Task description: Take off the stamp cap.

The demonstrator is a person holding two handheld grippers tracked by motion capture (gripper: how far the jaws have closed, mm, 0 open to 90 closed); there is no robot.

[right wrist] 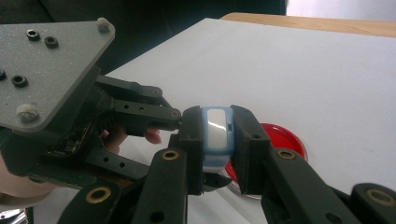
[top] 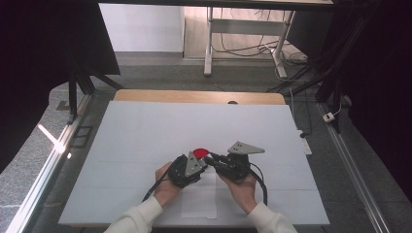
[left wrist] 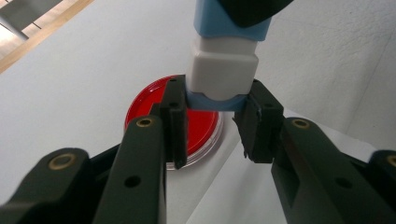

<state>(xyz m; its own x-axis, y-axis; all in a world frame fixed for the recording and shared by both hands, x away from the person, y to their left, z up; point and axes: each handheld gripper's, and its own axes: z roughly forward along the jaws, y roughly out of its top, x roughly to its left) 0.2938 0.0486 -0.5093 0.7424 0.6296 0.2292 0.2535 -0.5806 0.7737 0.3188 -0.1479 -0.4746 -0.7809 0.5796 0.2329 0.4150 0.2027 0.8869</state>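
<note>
A small blue-and-white block [left wrist: 223, 70] hangs just above a red round dish [left wrist: 149, 107] on the white table. My left gripper [left wrist: 215, 112] is shut on the block's blue lower end, its pads pressed against both sides. My right gripper [right wrist: 215, 140] is shut on the same block [right wrist: 215, 126] from the opposite side, with the dish [right wrist: 280, 137] behind it. From above, the left gripper [top: 204, 161] and the right gripper [top: 214, 158] meet tip to tip over the dish [top: 199, 153], near the table's front middle.
A white sheet of paper [top: 199, 201] lies on the white table cover [top: 145, 131] under the person's hands. A wooden edge [top: 194, 96] runs along the back. Beyond it are table legs, cables and dark frames on the floor.
</note>
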